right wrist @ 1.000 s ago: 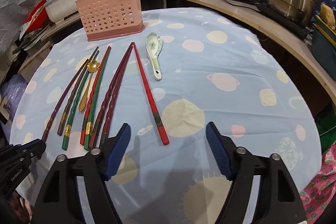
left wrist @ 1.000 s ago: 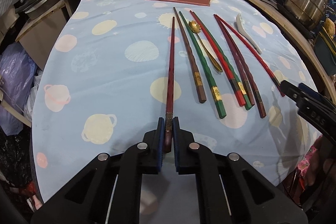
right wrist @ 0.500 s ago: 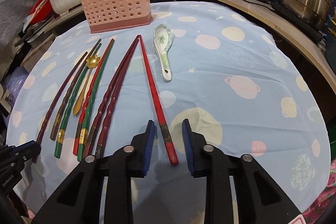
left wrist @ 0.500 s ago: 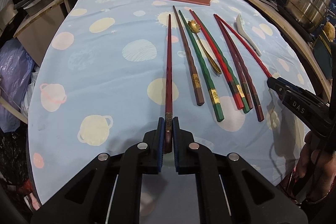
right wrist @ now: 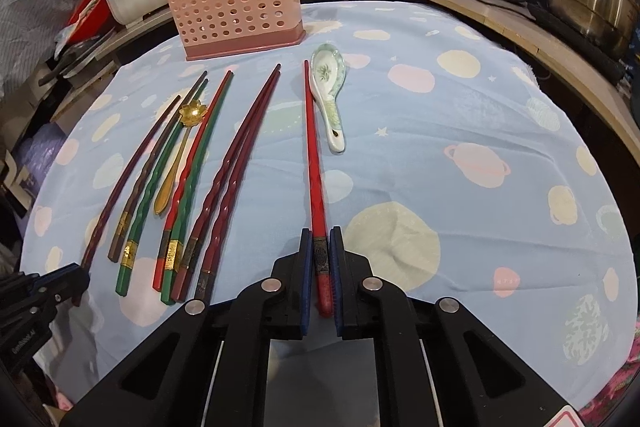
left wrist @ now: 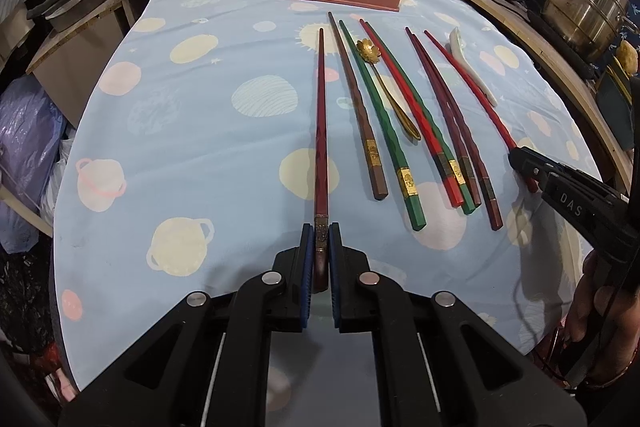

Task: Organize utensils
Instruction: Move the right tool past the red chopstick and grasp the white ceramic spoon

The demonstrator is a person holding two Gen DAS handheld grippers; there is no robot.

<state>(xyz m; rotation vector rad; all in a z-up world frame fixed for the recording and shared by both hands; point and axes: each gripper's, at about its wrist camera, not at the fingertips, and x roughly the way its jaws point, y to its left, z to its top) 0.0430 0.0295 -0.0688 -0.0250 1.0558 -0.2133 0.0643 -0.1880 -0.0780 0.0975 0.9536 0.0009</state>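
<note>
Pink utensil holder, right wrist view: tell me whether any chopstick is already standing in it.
No: the pink utensil holder shows no chopstick above its rim, and every visible chopstick lies on the tablecloth.

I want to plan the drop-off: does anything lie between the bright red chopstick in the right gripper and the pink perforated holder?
Nothing blocks it. The right gripper is shut on the bright red chopstick; only bare cloth lies between its tip and the pink perforated plastic holder. The white ceramic spoon lies close beside the chopstick on its right.
</note>
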